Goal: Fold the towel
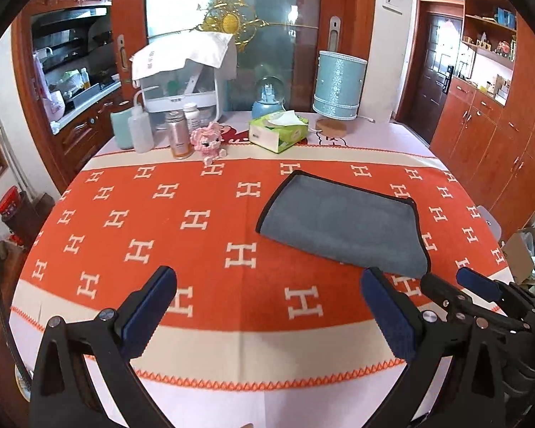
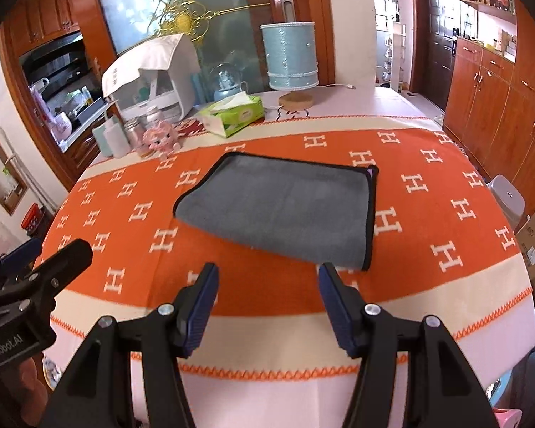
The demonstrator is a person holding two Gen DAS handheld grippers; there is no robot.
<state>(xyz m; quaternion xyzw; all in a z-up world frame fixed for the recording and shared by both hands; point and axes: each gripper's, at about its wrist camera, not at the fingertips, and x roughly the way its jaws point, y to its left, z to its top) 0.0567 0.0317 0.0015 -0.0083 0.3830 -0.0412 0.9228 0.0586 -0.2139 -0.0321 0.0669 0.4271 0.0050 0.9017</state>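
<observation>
Grey towel (image 2: pixel 281 210) lies folded flat on the table (image 2: pixel 446 192), just ahead of right tool (image 2: pixel 267 281), ahead-right of left tool (image 1: pixel 267 285). Both tools gape wide, empty, clear of the towel.

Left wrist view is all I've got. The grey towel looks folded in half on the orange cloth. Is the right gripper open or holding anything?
Observer: The right gripper is open with nothing between its pads, and it is short of the towel.
Operator: Which part of the towel does it face?
Observer: The near edge. Its right finger points just inside the near right corner.
Operator: Anything at the far right corner?
Observer: A purple patch peeks out under the top layer there.
</observation>
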